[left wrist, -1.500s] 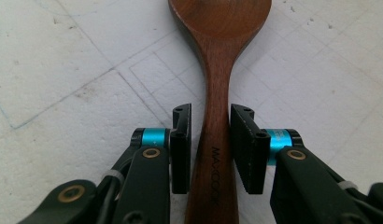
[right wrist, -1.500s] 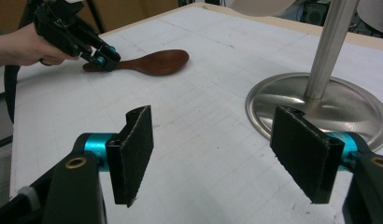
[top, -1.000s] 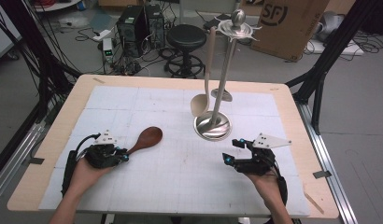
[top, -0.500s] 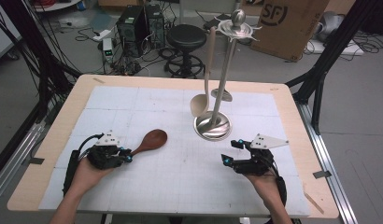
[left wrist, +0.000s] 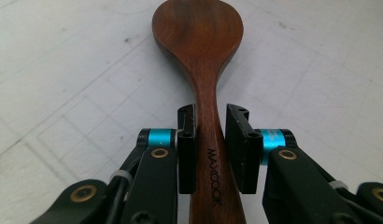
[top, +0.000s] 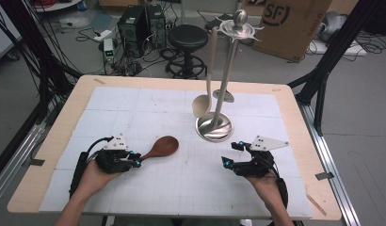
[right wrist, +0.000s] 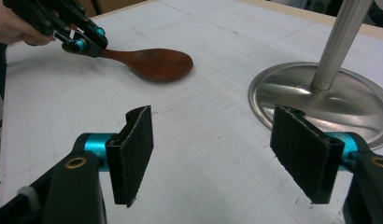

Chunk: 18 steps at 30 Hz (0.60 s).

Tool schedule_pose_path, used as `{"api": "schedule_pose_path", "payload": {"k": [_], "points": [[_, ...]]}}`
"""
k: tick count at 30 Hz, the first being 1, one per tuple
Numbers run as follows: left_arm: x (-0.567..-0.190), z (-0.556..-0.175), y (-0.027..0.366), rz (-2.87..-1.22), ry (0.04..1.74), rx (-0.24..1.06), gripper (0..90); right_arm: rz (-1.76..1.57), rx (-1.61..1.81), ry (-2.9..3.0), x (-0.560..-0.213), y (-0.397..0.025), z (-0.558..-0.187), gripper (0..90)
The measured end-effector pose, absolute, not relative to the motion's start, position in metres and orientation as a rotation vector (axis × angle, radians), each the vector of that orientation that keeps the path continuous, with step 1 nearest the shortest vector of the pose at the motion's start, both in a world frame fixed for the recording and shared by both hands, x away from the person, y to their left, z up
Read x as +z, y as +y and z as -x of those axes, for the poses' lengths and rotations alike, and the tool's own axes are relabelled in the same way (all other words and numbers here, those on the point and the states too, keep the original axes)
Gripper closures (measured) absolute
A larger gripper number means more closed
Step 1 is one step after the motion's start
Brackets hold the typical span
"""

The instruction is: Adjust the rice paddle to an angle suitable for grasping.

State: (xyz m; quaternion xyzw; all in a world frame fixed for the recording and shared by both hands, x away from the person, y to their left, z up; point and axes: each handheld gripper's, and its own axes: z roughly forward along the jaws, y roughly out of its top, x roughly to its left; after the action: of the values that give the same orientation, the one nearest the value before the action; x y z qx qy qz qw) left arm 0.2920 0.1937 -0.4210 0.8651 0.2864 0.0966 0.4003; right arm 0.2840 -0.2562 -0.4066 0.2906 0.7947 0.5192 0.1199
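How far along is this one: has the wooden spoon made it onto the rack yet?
Early stage. Done: one pale spoon already hangs from the metal rack. In hand: the left tool is shut on the wooden spoon by its handle, the bowl lying flat on the table. The right tool is open, holding nothing, near the rack's base. Left, probably: lifting the wooden spoon and hanging it up.

Grey floor beyond the wooden table [top: 294, 101]. Just behind the table's far edge, a black round stool [top: 188, 36]; left of the stool, two black computer towers [top: 143, 21] amid tangled cables. Right of the stool, a cardboard box [top: 294, 23]. Even, soft light.
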Motion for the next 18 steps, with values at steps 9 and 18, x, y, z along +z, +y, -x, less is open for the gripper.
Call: {"api": "schedule_pose_path", "payload": {"k": [9,18], "points": [[-0.422,-0.289,0.175,-2.222,0.666,0.224,74.9,-0.842,1.507,2.333,-0.407,-0.256,-0.284,29.3],[-0.425,-0.289,0.164,-2.224,0.639,0.198,74.8,-0.824,1.480,2.361,-0.409,-0.252,-0.284,29.3]]}}
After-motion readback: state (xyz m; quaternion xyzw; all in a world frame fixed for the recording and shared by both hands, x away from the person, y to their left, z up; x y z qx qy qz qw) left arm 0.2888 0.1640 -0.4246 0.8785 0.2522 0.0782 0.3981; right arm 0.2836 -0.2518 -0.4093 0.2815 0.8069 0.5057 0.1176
